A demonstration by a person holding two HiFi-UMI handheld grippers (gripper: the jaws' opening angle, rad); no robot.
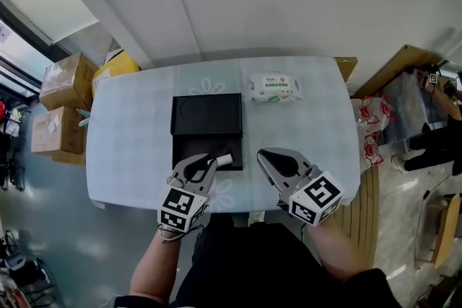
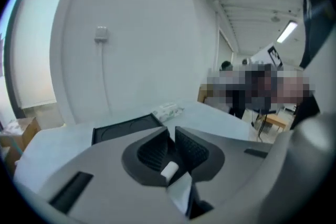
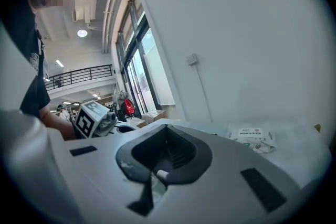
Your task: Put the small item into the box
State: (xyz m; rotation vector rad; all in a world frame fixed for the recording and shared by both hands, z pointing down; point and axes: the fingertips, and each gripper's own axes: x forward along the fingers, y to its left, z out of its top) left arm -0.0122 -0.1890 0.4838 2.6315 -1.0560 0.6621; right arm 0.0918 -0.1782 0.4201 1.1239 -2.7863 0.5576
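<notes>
A black box (image 1: 189,152) lies open at the middle of the pale table (image 1: 130,155), its lid (image 1: 206,114) flat behind it. A small white item (image 1: 224,159) rests in the box's right part. My left gripper (image 1: 211,161) hovers over the box's near edge, its tips just left of the item. In the left gripper view the left gripper (image 2: 172,140) shows a narrow gap with nothing in it, and the lid (image 2: 123,127) lies ahead. My right gripper (image 1: 261,153) hangs to the right of the box. In its own view, the right gripper (image 3: 167,136) has its jaws together and empty.
A pack of wet wipes (image 1: 274,88) lies at the table's back right, beyond the box. Cardboard boxes (image 1: 65,83) stand on the floor at the left. A wooden board (image 1: 393,68) leans at the right. A white wall runs behind the table.
</notes>
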